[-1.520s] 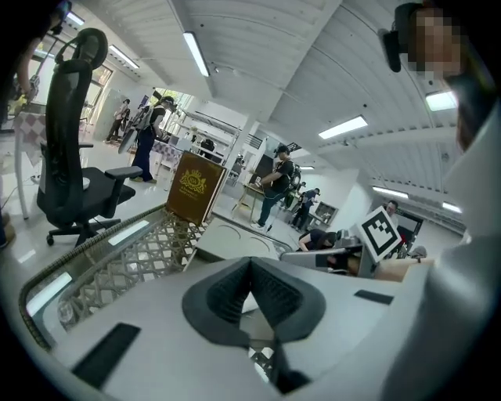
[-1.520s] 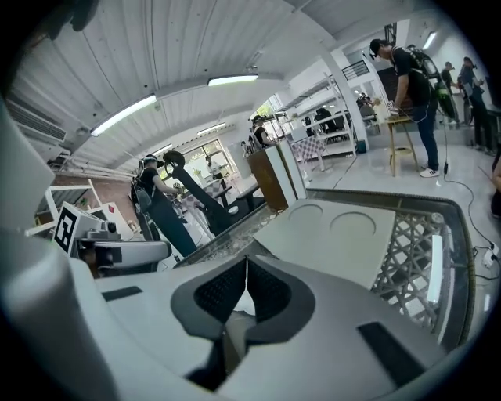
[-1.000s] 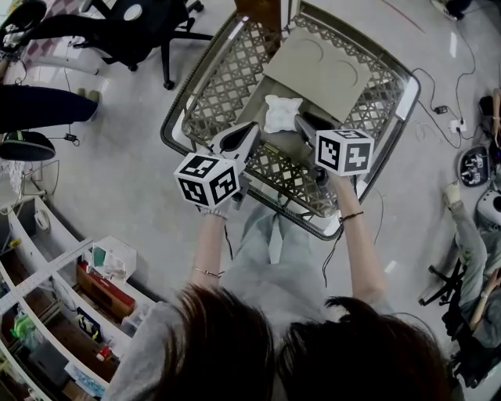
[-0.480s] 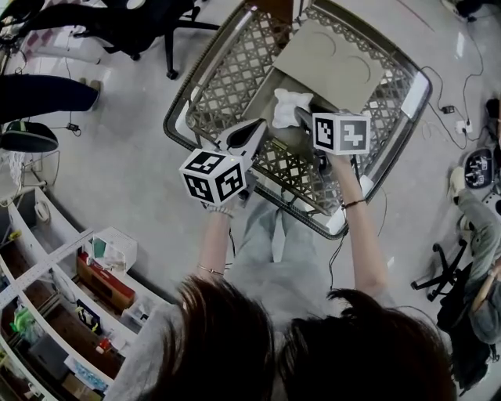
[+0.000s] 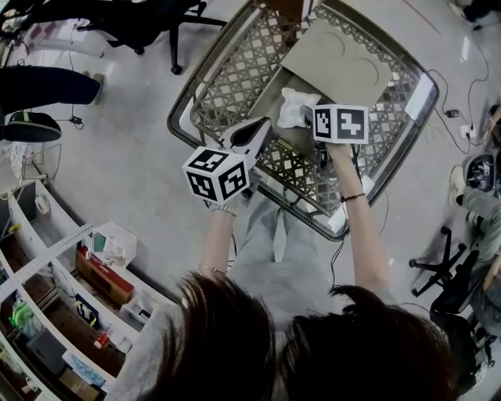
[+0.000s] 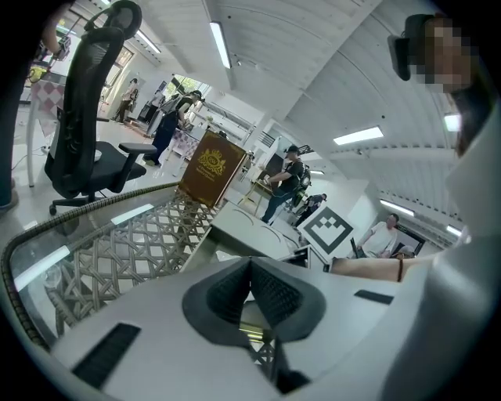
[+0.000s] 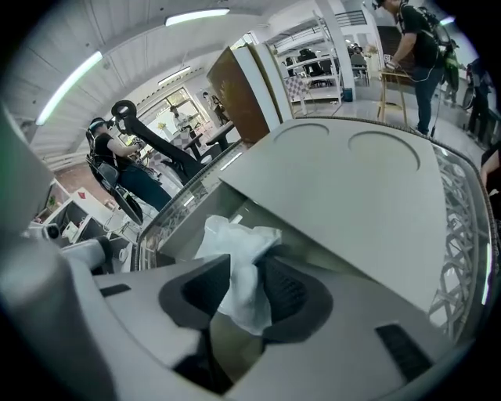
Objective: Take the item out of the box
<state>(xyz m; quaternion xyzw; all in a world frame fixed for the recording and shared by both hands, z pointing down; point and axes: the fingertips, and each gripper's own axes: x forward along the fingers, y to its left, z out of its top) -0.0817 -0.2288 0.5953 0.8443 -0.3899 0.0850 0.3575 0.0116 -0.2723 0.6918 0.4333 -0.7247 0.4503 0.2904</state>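
A crumpled white item [image 5: 293, 106] [image 7: 235, 243] sticks out of the open grey cardboard box [image 5: 337, 59] [image 7: 352, 204], which lies in a lattice basket [image 5: 227, 74]. My right gripper [image 5: 308, 116] [image 7: 246, 286] has the item between its jaws. The jaws stand wide and are closing on it; the white stuff brushes both pads without being squeezed. My left gripper [image 5: 262, 125] [image 6: 250, 270] hovers over the basket's near rim, left of the item, shut and empty. The box [image 6: 250, 231] lies ahead of it.
The basket's metal rim [image 5: 329, 215] runs close in front of the person. A black office chair [image 5: 133, 19] stands at the far left, shelving [image 5: 47, 266] with boxes at the lower left. A seated person [image 5: 477, 211] and cables are at the right. A brown board [image 7: 235, 86] stands beyond the basket.
My right gripper has moved forward over the basket onto the white item, which stayed at the box's mouth. The left gripper has edged forward a little.
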